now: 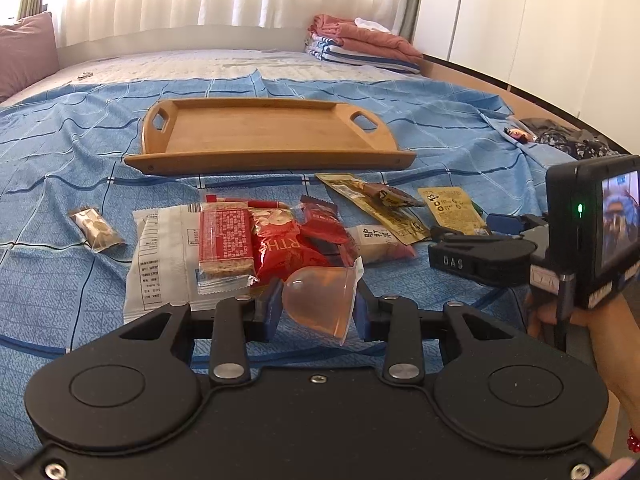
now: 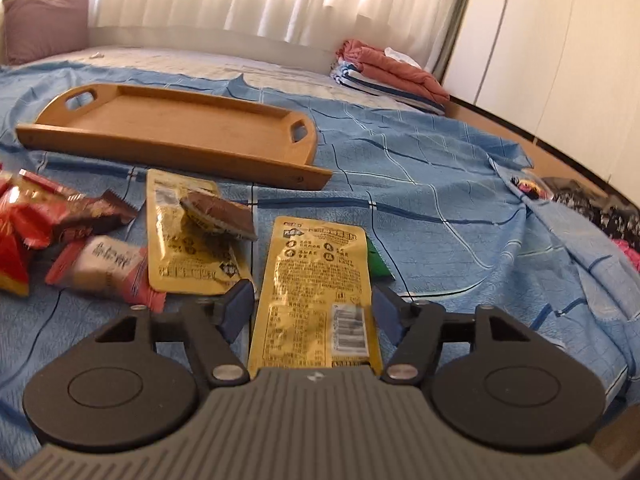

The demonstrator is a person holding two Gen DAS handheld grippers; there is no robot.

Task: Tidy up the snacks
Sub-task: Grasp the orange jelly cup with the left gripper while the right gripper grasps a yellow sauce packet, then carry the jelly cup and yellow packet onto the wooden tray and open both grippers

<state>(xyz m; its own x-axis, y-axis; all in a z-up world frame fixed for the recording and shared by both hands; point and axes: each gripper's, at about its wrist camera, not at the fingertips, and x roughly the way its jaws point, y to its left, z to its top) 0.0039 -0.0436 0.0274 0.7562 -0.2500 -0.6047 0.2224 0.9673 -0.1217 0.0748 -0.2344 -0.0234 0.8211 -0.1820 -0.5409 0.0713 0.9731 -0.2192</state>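
**Jelly cup held in your left jaws, gold packet between your right jaws, tray bare**

The wooden tray (image 1: 256, 136) sits on the bed (image 1: 60, 128), straight ahead of your left gripper (image 1: 318, 306) and well beyond its tips. It has a cut-out handle at each end, and nothing lies in it.

Your left jaws are narrowed onto a small translucent orange jelly cup (image 1: 320, 300). The cup lies on its side between the blue pads (image 1: 270, 312), which press it from both sides. Just past the tips lies a heap of snacks: a red-labelled clear-wrapped bar (image 1: 226, 244) on a white packet (image 1: 160, 264), and red wrappers (image 1: 296, 240) beside them. A small brown bar (image 1: 96, 228) lies apart, off to the left of the jaws.

Your right gripper (image 2: 314, 308) stands with its jaws fairly wide, one on each side of a gold foil packet (image 2: 316, 296). The packet lies flat on the blue sheet and runs lengthwise between the pads; whether the pads touch its edges cannot be told. A second gold packet (image 2: 180, 256) with a dark wrapper (image 2: 222, 216) on top lies just left of the jaws, and the tray lies ahead and to the left.

Both grippers point forward and tilt downward at the bed. From the left camera, your right hand (image 1: 560, 316) shows gripping its handle low at the right.
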